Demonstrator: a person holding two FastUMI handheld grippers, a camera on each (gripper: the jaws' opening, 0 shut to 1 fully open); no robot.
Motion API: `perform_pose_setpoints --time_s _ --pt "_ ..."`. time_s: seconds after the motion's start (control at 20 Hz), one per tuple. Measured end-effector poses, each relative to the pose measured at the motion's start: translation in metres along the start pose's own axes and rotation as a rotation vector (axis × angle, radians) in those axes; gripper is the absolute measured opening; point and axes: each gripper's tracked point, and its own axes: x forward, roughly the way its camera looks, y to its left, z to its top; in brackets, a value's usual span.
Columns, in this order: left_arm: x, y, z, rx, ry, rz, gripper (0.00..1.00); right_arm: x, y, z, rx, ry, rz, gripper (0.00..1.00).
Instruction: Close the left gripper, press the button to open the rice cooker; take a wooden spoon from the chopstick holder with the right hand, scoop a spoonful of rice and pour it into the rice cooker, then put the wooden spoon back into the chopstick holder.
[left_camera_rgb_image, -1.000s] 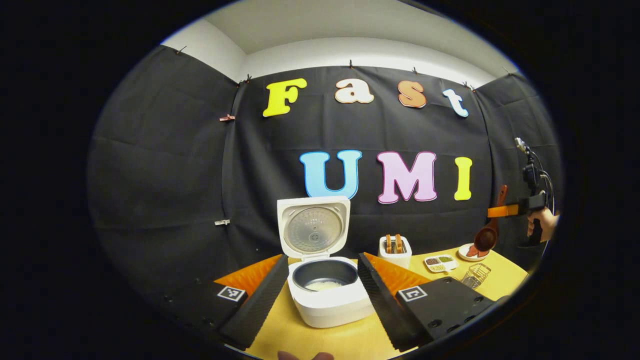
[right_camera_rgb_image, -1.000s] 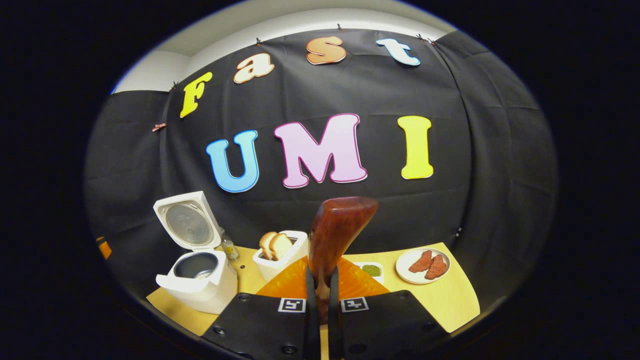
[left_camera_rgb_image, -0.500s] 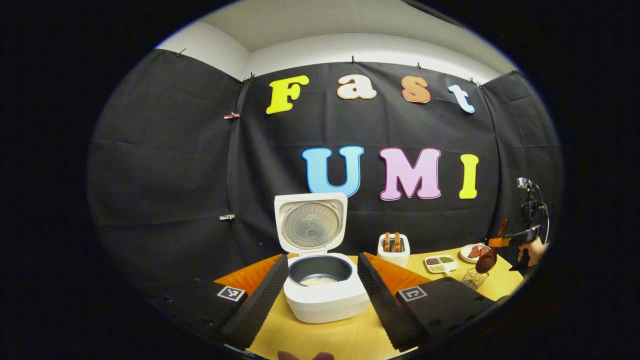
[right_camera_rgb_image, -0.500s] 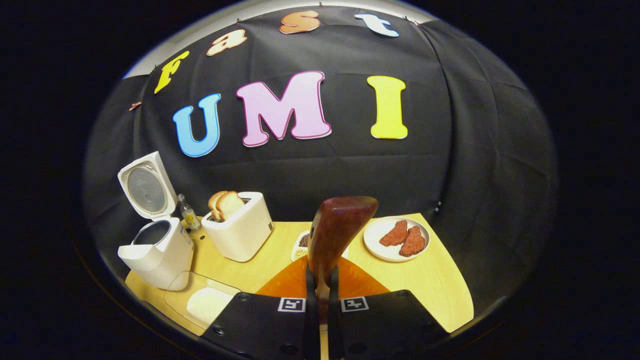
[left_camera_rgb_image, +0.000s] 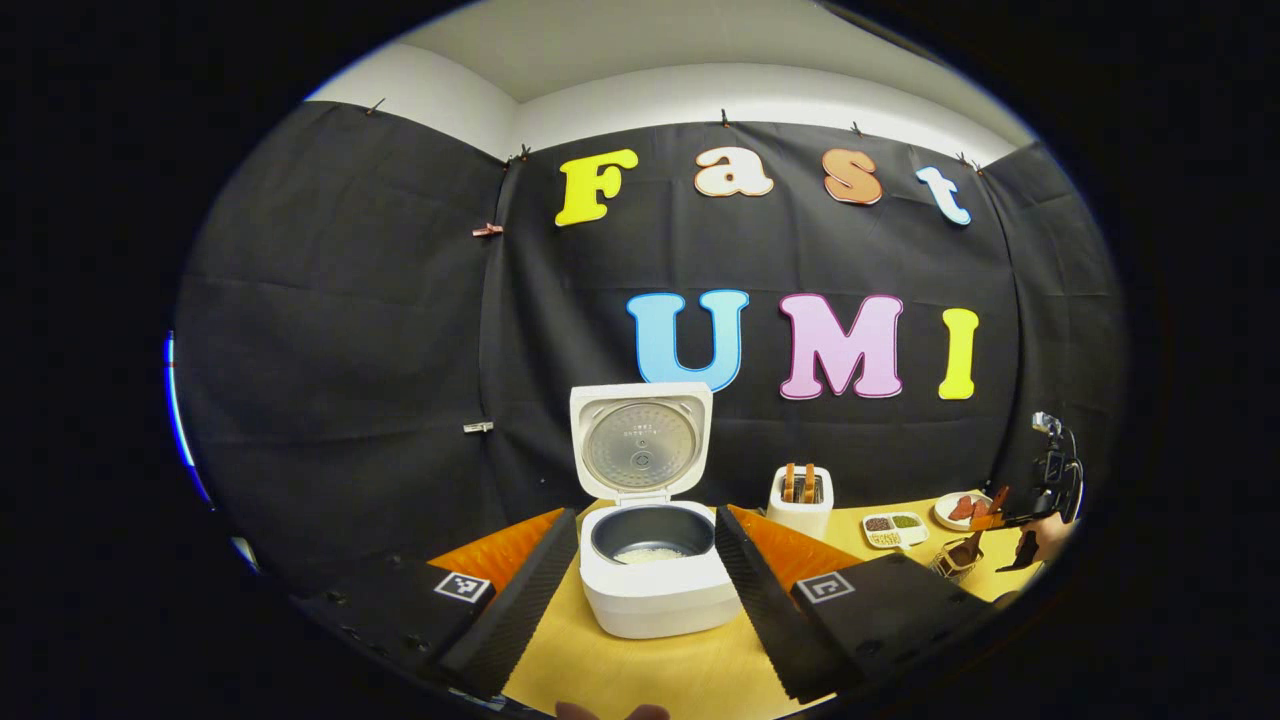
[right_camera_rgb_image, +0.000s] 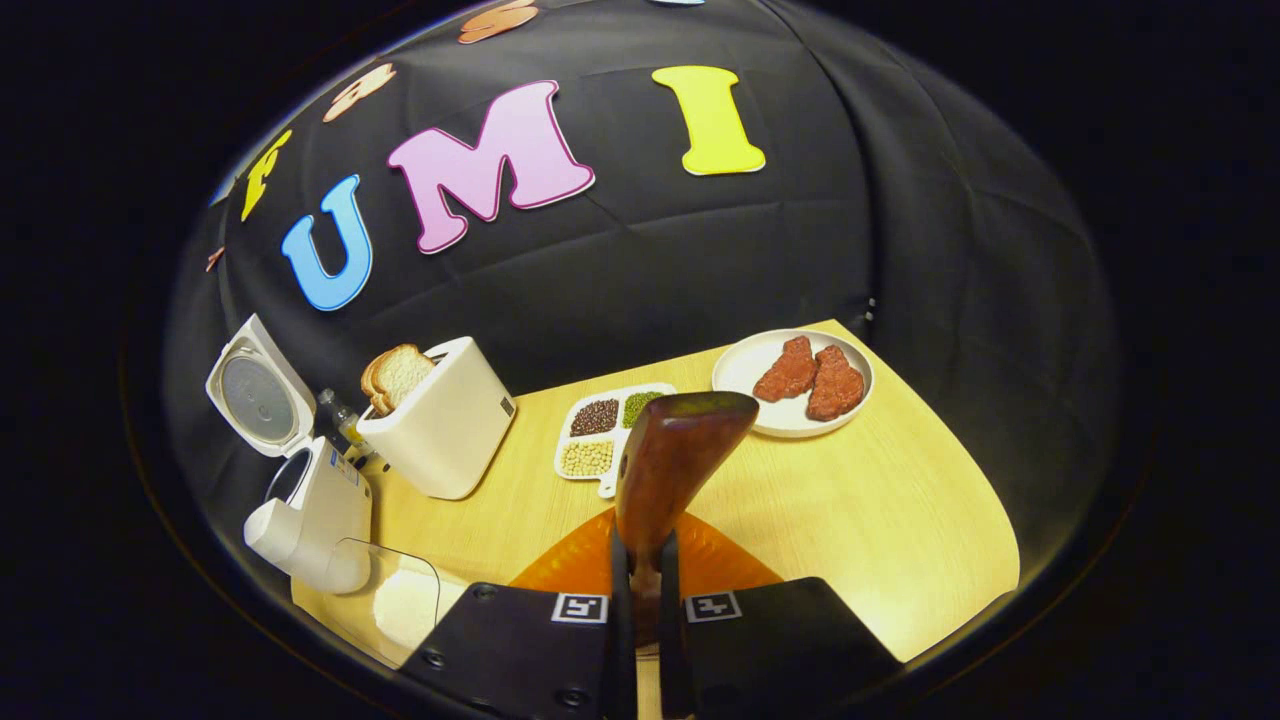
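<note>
Since the earlier frames, the right gripper (right_camera_rgb_image: 641, 590) has descended and pitched downward, so the tabletop (right_camera_rgb_image: 880, 520) now spreads out below it; in the left gripper view it has sunk to sit just above the wire chopstick holder (left_camera_rgb_image: 945, 565). Its two fingers are clamped on the wooden spoon (right_camera_rgb_image: 672, 470), handle pinched between them. The left gripper (left_camera_rgb_image: 645, 585) hangs with fingers spread wide, framing the rice cooker (left_camera_rgb_image: 655, 590), lid up, with a little rice visible in the pot. Risk assessment: the holder is light wirework; an off-centre entry would probably catch the bowl on the rim and tip the holder. Early release could drop the spoon onto the compartment tray (right_camera_rgb_image: 605, 435) beyond. The plate of meat (right_camera_rgb_image: 795, 385) lies farther back, well apart.
</note>
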Motion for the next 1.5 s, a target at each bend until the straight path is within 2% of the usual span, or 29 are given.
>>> perform_pose_setpoints --time_s 0.2,0.25,0.3,0.35,0.45,0.6,0.7,0.95,1.2,1.5 --pt "0.000 0.004 0.007 -0.013 -0.016 -0.005 0.95 -0.005 -0.015 0.001 0.041 0.004 -0.040 0.21" --pt "0.001 0.005 0.009 -0.015 -0.020 -0.008 0.95 -0.008 -0.020 0.004 0.053 -0.001 -0.059 0.26" --pt "0.002 0.006 0.008 -0.017 -0.020 -0.013 0.95 -0.013 -0.027 0.006 0.060 -0.001 -0.085 0.39" --pt "0.003 0.007 0.009 -0.020 -0.018 -0.020 0.95 -0.018 -0.032 0.007 0.068 -0.003 -0.102 0.41" --pt "0.004 0.008 0.012 -0.036 -0.026 -0.035 0.95 -0.033 -0.035 0.011 0.074 -0.016 -0.121 0.56" --pt "0.008 0.009 0.015 -0.050 -0.040 -0.060 0.95 -0.061 -0.033 0.017 0.065 -0.050 -0.123 0.89" --pt "0.012 0.010 0.016 -0.059 -0.042 -0.075 0.95 -0.082 -0.032 0.022 0.066 -0.075 -0.128 0.97" --pt "0.022 0.015 0.029 -0.090 -0.067 -0.109 0.95 -0.137 -0.020 0.033 0.030 -0.148 -0.141 0.99" --pt "0.026 0.019 0.037 -0.087 -0.086 -0.143 0.95 -0.185 0.009 0.048 -0.024 -0.231 -0.118 0.98" --pt "0.035 0.023 0.046 -0.073 -0.095 -0.161 0.95 -0.216 0.076 0.065 -0.126 -0.299 -0.035 0.98"
